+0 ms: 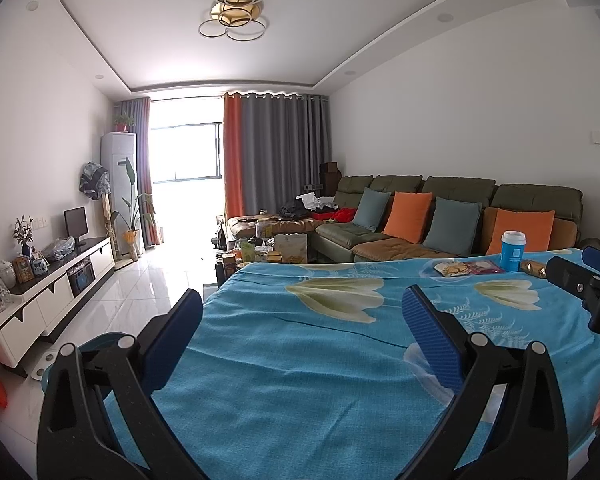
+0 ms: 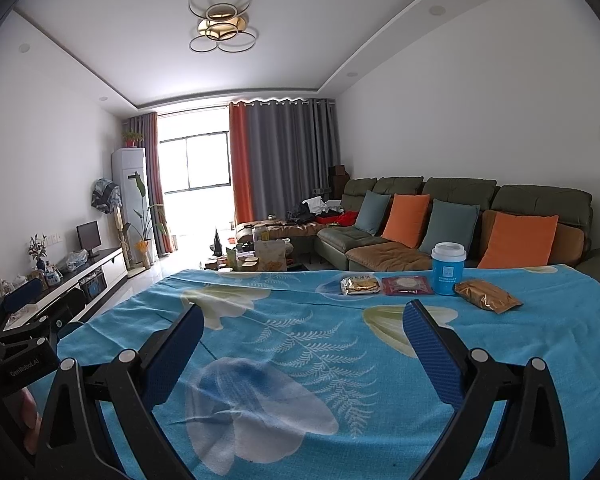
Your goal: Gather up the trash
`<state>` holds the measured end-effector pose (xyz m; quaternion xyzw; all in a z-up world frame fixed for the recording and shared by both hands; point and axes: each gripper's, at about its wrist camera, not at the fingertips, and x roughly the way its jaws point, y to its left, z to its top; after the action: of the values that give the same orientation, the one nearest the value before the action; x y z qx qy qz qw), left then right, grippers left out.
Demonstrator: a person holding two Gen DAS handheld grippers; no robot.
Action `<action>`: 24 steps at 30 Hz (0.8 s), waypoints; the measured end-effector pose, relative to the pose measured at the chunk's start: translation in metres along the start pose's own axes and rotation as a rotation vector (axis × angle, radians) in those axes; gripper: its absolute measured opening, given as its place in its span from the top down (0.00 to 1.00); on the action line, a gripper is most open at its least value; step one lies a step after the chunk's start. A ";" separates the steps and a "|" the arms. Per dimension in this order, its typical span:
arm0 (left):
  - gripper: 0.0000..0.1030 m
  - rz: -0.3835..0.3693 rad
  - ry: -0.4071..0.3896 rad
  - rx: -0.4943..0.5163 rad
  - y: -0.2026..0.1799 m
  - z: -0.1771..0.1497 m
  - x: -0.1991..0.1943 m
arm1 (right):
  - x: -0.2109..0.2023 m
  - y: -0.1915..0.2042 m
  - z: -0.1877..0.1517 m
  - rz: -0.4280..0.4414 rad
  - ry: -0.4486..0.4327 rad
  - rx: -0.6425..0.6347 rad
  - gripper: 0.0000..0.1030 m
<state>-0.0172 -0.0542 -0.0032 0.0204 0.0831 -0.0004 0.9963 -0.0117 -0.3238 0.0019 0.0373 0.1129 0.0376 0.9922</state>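
Both grippers, left (image 1: 302,308) & right (image 2: 303,326), jaws released, empty, above blue floral tabletop (image 2: 300,360); cup (image 2: 448,268), snack packets (image 2: 360,285) far side.

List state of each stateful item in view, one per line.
left claw: open, empty
right claw: open, empty
blue cup: upright, lid on
gold packet: flat on cloth
red packet: flat
cracker packet: flat
curtains: partly drawn
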 end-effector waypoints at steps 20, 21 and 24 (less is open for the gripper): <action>0.05 0.007 0.001 0.003 0.000 -0.002 0.000 | -0.001 0.000 -0.001 -0.001 0.000 0.000 0.07; 0.05 0.007 0.002 0.003 0.000 -0.002 0.000 | -0.001 0.000 -0.001 -0.001 0.000 0.001 0.07; 0.05 0.007 0.004 0.004 0.001 -0.003 -0.001 | -0.001 0.000 -0.001 -0.002 0.001 0.000 0.07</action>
<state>-0.0182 -0.0528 -0.0055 0.0227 0.0848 0.0032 0.9961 -0.0128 -0.3237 0.0007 0.0373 0.1133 0.0364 0.9922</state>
